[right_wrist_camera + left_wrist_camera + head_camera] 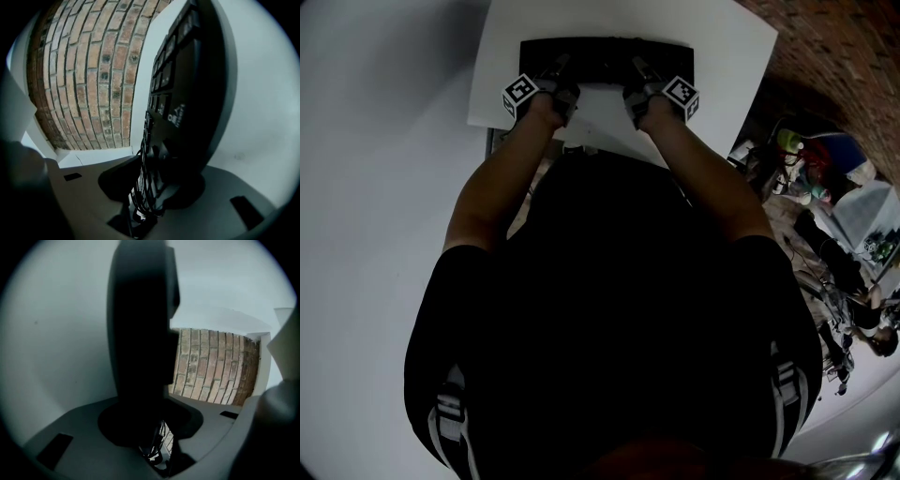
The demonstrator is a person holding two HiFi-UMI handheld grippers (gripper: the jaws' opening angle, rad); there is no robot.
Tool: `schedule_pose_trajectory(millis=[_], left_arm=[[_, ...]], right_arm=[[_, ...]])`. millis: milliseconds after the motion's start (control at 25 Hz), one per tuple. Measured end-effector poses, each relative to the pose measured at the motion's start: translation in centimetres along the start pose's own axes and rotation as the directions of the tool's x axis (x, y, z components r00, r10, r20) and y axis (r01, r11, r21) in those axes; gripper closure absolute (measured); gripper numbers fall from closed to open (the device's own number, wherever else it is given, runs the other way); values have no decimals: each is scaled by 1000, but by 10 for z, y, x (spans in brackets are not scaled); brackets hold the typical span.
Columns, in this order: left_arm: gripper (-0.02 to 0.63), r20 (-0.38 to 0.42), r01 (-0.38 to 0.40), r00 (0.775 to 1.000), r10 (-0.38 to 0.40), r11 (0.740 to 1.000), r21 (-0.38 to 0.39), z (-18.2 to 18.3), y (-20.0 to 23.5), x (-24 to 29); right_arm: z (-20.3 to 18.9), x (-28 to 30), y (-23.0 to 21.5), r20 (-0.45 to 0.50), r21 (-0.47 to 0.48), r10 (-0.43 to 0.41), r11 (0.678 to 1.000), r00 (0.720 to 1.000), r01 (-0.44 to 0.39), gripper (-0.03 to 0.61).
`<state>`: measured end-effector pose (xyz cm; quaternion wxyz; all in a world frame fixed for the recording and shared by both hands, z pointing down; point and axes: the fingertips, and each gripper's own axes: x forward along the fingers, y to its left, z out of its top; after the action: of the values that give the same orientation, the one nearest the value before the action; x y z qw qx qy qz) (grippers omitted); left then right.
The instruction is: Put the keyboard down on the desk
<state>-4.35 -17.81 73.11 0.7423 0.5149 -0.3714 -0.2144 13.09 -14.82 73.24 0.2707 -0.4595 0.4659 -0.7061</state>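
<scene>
A black keyboard (605,58) lies flat on the white desk (722,47), towards its far side. My left gripper (559,73) is at the keyboard's near edge on the left, my right gripper (638,73) at the same edge on the right. In the left gripper view the keyboard (140,333) rests against the desk (56,333), and one pale finger (281,390) stands well off it with brick wall showing in the gap. In the right gripper view the keyboard's keys (183,93) face a finger (18,164) that is also clear of them. Both grippers are open.
A brick wall (834,37) runs behind and to the right of the desk. Bags, cables and other clutter (830,216) lie on the floor at the right. The person's body covers the desk's near edge.
</scene>
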Motion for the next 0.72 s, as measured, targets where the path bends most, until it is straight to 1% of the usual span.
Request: schedule_pose_trajectory(millis=[120, 240, 440, 720], left_arm=[[462, 2, 1, 1000, -1, 1000, 0, -2, 1, -2], [448, -9, -18, 1000, 18, 999, 28, -4, 3, -2], [425, -7, -23, 1000, 23, 999, 38, -5, 0, -3], [393, -9, -33, 999, 34, 999, 21, -7, 0, -10]], right_arm=[[1, -5, -4, -1, 6, -4, 1000, 1000, 4, 411], [2, -7, -6, -2, 7, 2, 1000, 1000, -2, 411], [0, -10, -6, -11, 15, -5, 1000, 1000, 5, 408], [-3, -13, -9, -1, 23, -22, 999, 1000, 22, 396]])
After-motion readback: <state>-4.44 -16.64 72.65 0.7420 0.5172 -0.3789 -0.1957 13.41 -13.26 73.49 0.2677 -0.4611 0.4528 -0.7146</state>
